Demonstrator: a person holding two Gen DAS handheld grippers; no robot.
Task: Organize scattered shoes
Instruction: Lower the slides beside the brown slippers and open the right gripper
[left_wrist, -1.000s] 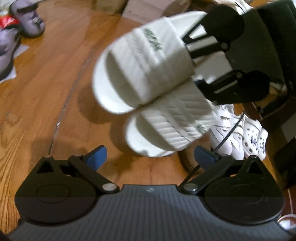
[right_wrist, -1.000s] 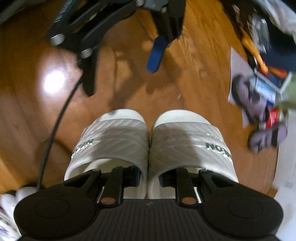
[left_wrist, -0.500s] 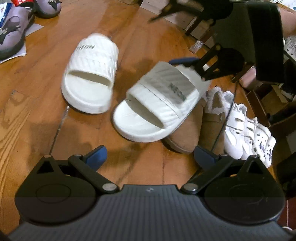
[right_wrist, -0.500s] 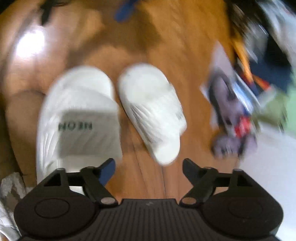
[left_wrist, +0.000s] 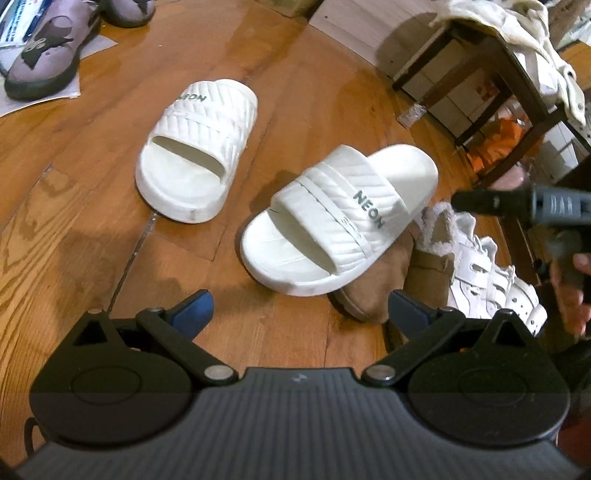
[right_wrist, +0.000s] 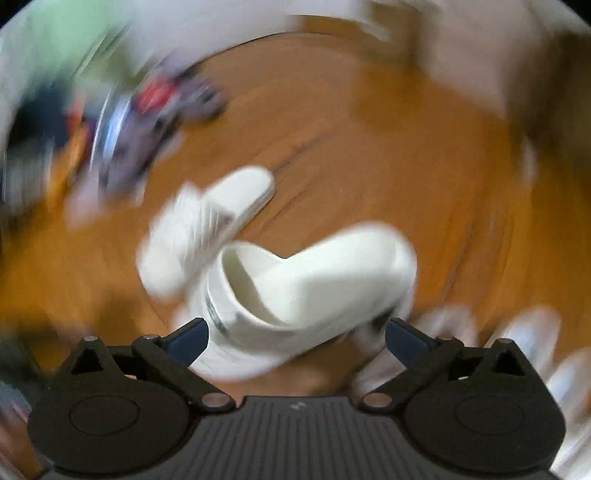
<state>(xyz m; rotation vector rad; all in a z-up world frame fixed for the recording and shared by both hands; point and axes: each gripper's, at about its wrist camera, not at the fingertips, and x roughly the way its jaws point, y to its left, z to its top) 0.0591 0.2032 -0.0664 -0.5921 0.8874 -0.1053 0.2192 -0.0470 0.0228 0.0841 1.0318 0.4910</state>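
A wooden plank floor (left_wrist: 92, 206) fills my left wrist view, warm orange-brown with a strong grain. At the upper right stands a dark-framed piece of furniture (left_wrist: 491, 99) with a cream cloth (left_wrist: 517, 33) draped over its top.

Two white slides marked NEON lie on the floor. The left white slide (left_wrist: 195, 147) sits flat by itself, well apart from the other. The right white slide (left_wrist: 340, 221) is tilted, its far side propped on a brown fleece-lined slipper (left_wrist: 380, 280) that it touches. Just beyond the slipper I see white sneakers (left_wrist: 487, 273) in a row. At the upper left a purple shoe (left_wrist: 44, 55) rests on a sheet of paper.

My left gripper (left_wrist: 299, 306) hangs above the floor with its blue-tipped fingers (left_wrist: 194, 308) spread wide and nothing between them. At the right edge of that view a hand (left_wrist: 569, 291) grips the handle of the other tool.

The right wrist view is badly smeared by motion. My right gripper (right_wrist: 295, 338) has its jaws opening, the pads standing clear on both sides. The nearer slide shows between them in this view, but neither pad presses on it, so it is not held. Both slides (right_wrist: 314, 269) show only as pale blurs on the orange floor, and I cannot make out finer detail there.
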